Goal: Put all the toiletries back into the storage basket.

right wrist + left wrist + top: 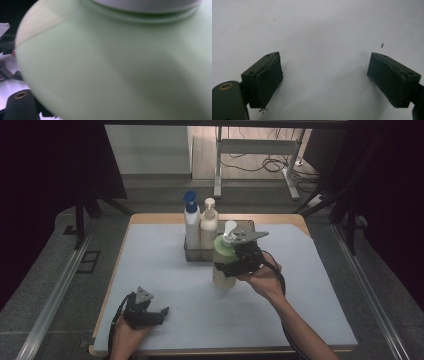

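right gripper (231, 266) clamps green pump bottle (223, 265) mid-body, just at 5 o'clock of the caddy (192, 254), likely heading into it; left gripper (159, 314) spread wide, idle at tabletop (165, 270) 7 o'clock

Left tool (159, 312) rests low with jaws wide apart; right tool (223, 268), arm outstretched, is clamped shut on a load

Pretty dim setup here, a wood-edged tabletop (150, 218) with a pale sheet (165, 270) on it, grey floor (55, 265) around, dark drapes (45, 160) at the sides, and a white-legged desk frame (255, 150) with loose cables (260, 165) behind.
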`<move>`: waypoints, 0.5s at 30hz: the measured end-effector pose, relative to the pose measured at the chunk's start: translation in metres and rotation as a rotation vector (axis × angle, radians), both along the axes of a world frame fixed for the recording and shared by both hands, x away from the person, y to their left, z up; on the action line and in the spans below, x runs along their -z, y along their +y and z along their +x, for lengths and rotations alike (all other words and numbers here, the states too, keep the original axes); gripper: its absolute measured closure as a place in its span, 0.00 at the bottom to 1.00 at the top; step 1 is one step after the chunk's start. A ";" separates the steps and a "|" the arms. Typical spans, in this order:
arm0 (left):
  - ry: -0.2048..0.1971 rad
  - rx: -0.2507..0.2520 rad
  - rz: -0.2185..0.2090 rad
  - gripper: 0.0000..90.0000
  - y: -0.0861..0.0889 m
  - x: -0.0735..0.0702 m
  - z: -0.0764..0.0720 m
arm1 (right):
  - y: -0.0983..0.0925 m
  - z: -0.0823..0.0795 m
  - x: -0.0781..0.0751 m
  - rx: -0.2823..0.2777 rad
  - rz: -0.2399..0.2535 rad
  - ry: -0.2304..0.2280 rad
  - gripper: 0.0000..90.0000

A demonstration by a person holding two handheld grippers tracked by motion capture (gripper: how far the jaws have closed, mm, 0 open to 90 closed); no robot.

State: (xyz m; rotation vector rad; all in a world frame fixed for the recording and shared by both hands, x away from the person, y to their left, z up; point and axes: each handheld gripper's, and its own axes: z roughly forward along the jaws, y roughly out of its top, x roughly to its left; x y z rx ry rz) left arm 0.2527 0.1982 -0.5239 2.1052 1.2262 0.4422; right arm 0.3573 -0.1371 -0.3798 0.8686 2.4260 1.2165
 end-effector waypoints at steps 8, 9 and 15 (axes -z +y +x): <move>0.000 0.000 0.001 0.14 0.000 0.000 0.000 | -0.016 0.005 -0.010 0.036 -0.003 -0.012 0.14; 0.001 0.000 0.001 0.13 0.000 0.000 0.000 | -0.018 0.005 -0.011 0.041 0.000 -0.012 0.14; 0.001 0.000 0.001 0.13 0.000 0.000 0.000 | -0.026 0.009 -0.018 0.063 0.004 -0.015 0.14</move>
